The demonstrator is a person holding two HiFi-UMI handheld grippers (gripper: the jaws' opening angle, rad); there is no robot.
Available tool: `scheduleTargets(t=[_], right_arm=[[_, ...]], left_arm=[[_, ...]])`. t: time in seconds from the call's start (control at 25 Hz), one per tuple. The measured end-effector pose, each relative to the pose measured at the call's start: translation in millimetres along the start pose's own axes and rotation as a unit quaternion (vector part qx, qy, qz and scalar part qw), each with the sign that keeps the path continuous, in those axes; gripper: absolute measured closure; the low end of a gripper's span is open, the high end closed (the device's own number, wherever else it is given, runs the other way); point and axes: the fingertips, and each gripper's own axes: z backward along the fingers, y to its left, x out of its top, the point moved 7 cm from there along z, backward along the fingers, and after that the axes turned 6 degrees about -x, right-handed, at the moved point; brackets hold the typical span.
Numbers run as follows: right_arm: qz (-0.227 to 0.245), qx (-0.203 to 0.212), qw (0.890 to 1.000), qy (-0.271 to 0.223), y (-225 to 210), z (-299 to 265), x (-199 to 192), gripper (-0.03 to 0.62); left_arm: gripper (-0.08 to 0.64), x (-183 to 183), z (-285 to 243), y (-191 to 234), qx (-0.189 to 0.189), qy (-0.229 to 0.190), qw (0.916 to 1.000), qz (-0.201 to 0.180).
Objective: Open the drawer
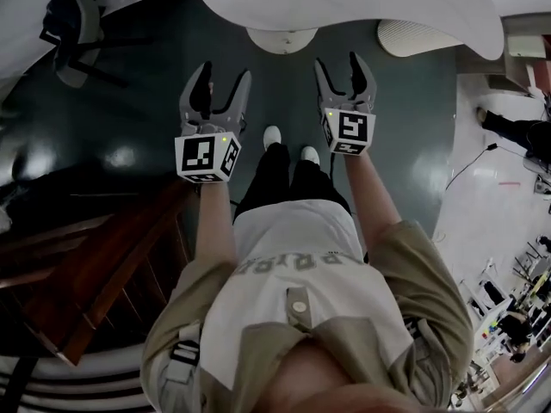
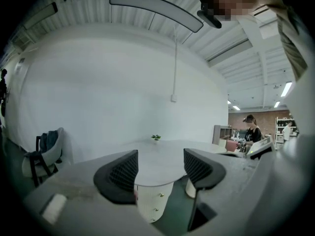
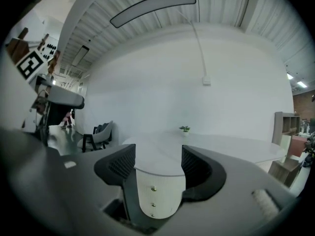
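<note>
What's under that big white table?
A round white stand holds up the table, with three small knobs down its front, probably drawers. Its sides and foot are covered by the open jaws of the right gripper, and nothing inside it shows.

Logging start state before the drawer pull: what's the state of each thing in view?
Left tool: open, nothing between jaws.
Right tool: open, nothing between jaws.
White rounded drawer pedestal with small gold knobs: drawers shut.
Small green potted plant: upright on the white oval table.
</note>
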Motion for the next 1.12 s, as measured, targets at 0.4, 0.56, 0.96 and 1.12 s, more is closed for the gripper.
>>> scheduleTargets(t=[0.4,0.56,0.96,1.12], right_arm=[[0.003,0.023,0.999,0.034,0,-69,-132,0.296],[-0.010,0.025,0.999,0.039,1,-100,-178,0.296],[-0.010,0.033,0.999,0.039,25,-176,-256,0.310],[-0.009,0.029,0.999,0.044,31,-197,-277,0.328]], left_arm=[[0.261,-112,-28,-13,0.010,-0.012,0.9997,0.017],[0.261,-153,-40,-11,0.020,-0.013,0.9996,0.017],[0.261,-239,-56,5,0.045,-0.019,0.9984,0.029],[0.261,-266,-64,11,0.048,-0.019,0.9978,0.041]])
